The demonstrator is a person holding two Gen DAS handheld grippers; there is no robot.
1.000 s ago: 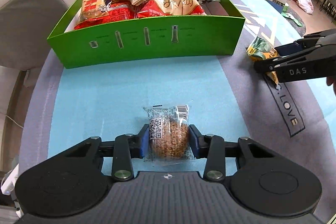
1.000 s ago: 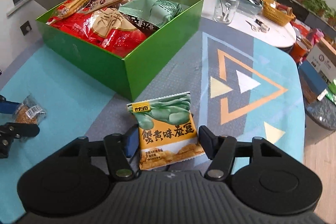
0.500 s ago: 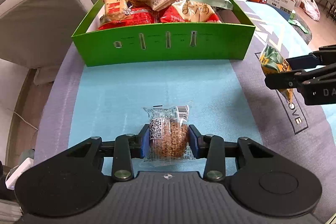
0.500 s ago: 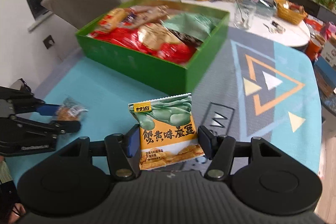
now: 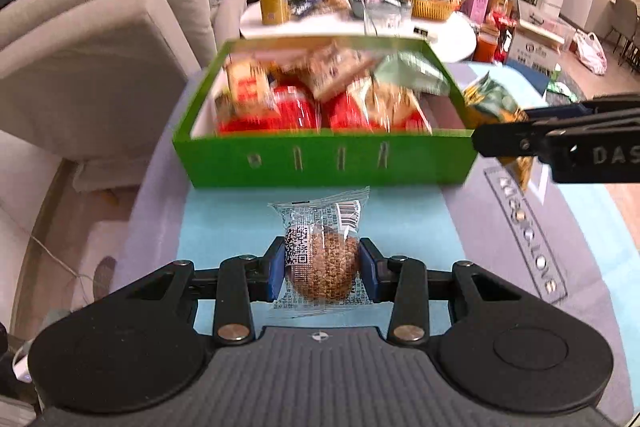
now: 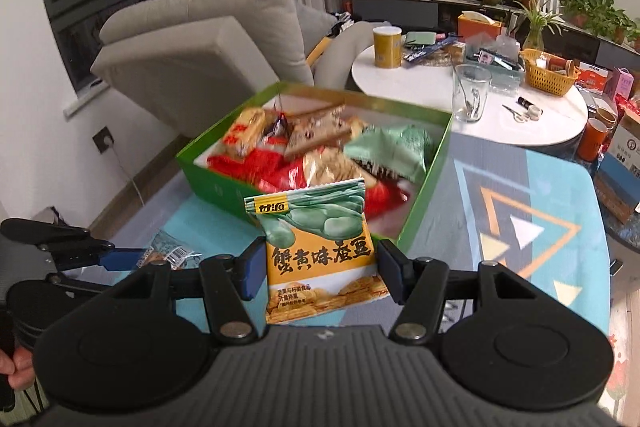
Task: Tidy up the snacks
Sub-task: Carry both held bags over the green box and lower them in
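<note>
The left gripper (image 5: 322, 269) is clamped on a clear-wrapped round sesame cake (image 5: 322, 267); the right gripper (image 6: 318, 267) pinches a yellow-and-green broad bean packet (image 6: 320, 247). Both snacks hang clear of the patterned table (image 5: 520, 247), with the green snack box (image 5: 328, 163) at twelve o'clock, likely their destination.

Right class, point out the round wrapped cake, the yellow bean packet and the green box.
round wrapped cake (image 5: 328, 267), left wrist view, on its brown middle.
yellow bean packet (image 6: 320, 259), right wrist view, on the printed front.
green box (image 5: 320, 163), left wrist view, on its near wall.
</note>
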